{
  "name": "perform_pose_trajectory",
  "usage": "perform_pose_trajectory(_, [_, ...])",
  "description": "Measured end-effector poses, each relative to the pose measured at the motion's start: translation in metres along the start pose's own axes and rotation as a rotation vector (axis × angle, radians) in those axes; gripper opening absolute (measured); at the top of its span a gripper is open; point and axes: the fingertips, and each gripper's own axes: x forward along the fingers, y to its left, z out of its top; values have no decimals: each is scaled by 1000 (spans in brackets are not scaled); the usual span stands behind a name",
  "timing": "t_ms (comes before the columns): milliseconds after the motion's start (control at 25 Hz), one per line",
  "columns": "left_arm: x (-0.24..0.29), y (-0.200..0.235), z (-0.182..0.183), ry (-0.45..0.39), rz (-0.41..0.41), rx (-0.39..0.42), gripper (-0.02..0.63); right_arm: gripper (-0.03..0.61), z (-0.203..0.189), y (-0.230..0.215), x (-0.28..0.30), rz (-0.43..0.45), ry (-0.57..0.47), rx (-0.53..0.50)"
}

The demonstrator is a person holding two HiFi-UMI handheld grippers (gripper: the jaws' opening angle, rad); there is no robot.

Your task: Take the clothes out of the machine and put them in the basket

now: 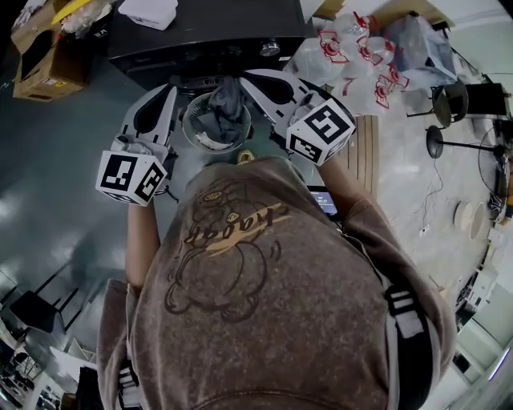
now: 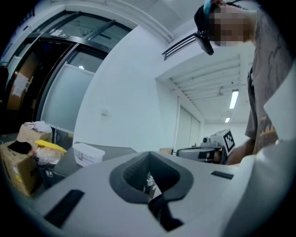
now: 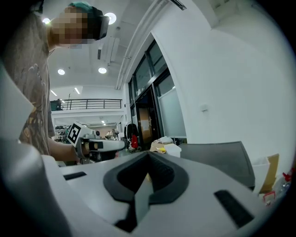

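**A:** What are the room and floor looking like?

**B:** In the head view the floor is splitting in two. The dark glossy floor (image 1: 64, 160) is filling the left and the pale floor (image 1: 417, 208) is taking the right. White walls and dark glass-fronted doors are showing in both gripper views, with ceiling lights glowing overhead.

**A:** Counts?

**B:** One black machine (image 1: 208, 32) is sitting along the top edge, with one knob (image 1: 270, 48) on it and one white tub (image 1: 148, 12) lying on its lid. One cardboard box (image 1: 48, 60) is sitting upper left. Clear bags (image 1: 353, 56) with red print are piling up upper right (too bunched to count). There is one round container (image 1: 189, 132) just below the machine's front. I'm seeing two grippers and two cubes: left cube (image 1: 130, 178), right cube (image 1: 321, 130).

**A:** Where's the clothing?

**B:** One grey garment (image 1: 228, 104) is hanging at top centre, between the two gripper tips. Its lower end is trailing into the round container, which is holding more cloth.

**A:** Fingers?

**B:** The right gripper (image 1: 247, 74) is pressing its fingers together, with a grey sliver of the garment pinched in the seam. The left gripper (image 1: 173, 88) is also holding its fingers together. A dark strip is showing at that seam, and I can't tell what it is.
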Motion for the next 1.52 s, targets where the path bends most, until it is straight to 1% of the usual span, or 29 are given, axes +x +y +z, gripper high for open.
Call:
perform_pose_trajectory(160, [4, 0, -9, -7, 26, -10, 6, -2, -13, -7, -6, -1, 5, 7])
perform_pose_trajectory(320, [4, 6, -20, -7, 64, -23, 7, -2, -26, -18, -7, -32, 8, 16])
perform_pose_trajectory(560, [5, 19, -23, -5, 120, -32, 7, -2, -30, -31, 3, -75, -24, 53])
perform_pose_trajectory(760, [2, 23, -22, -7, 162, -56, 7, -2, -28, -32, 9, -69, -25, 38])
perform_pose_trajectory(960, [2, 30, -20, -17, 198, -76, 6, -2, -30, -38, 10, -75, -20, 44])
perform_pose_trajectory(1200, [5, 34, -20, -11, 208, -72, 6, -2, -33, -42, 14, -84, -16, 56])
perform_pose_trajectory(1520, [6, 31, -24, -5, 210, -91, 8, -2, -34, -41, 13, -67, -3, 45])
